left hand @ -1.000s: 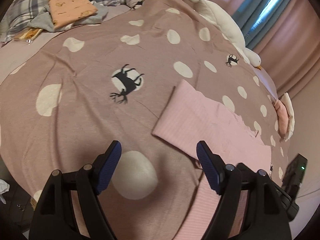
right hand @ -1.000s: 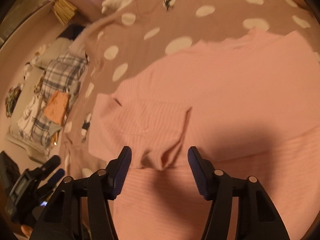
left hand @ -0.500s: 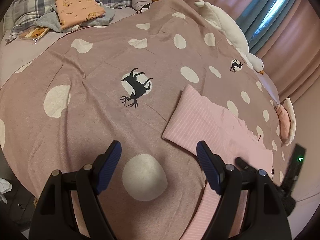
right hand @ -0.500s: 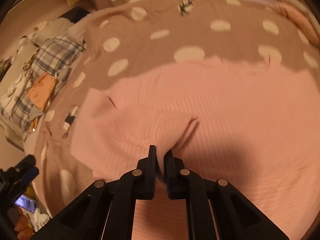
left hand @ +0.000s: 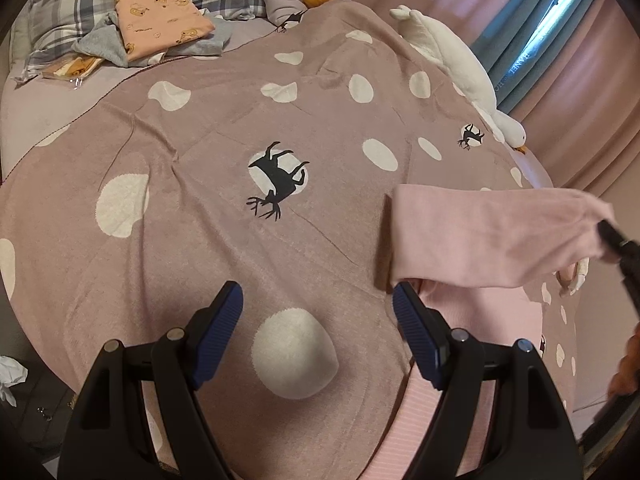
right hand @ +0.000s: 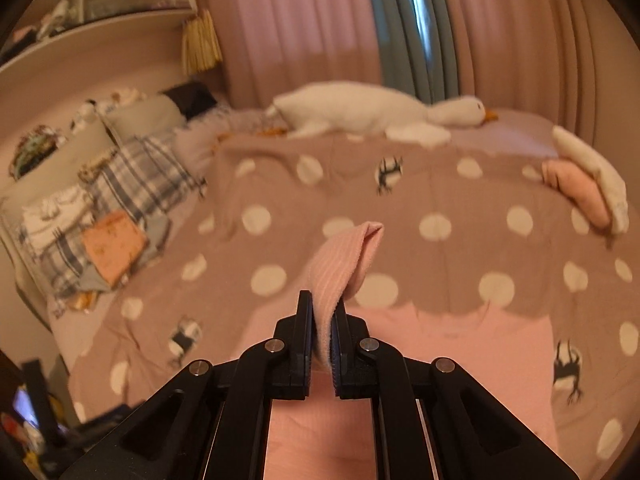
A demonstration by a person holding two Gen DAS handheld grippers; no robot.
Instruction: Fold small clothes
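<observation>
A pink ribbed garment (left hand: 492,240) lies on the spotted bedspread (left hand: 200,208), one sleeve lifted off the bed. My right gripper (right hand: 323,312) is shut on that sleeve's pink fabric (right hand: 344,264), which stands up between the black jaws; the rest of the garment (right hand: 460,344) spreads flat below. In the left wrist view the right gripper (left hand: 616,240) shows at the right edge, holding the raised sleeve. My left gripper (left hand: 318,312) hovers open over the bedspread with nothing between its blue pads (left hand: 218,328), just left of the garment's lower part.
A white goose plush (right hand: 376,114) lies along the far side by pink curtains (right hand: 300,20). Folded orange and grey clothes (left hand: 160,28) sit on plaid pillows (left hand: 80,8). Another folded pink item (right hand: 580,192) rests at the right bed edge.
My right gripper closed on the sleeve, then rose and tilted up, lifting the sleeve off the garment. The left gripper stayed open and barely moved.
</observation>
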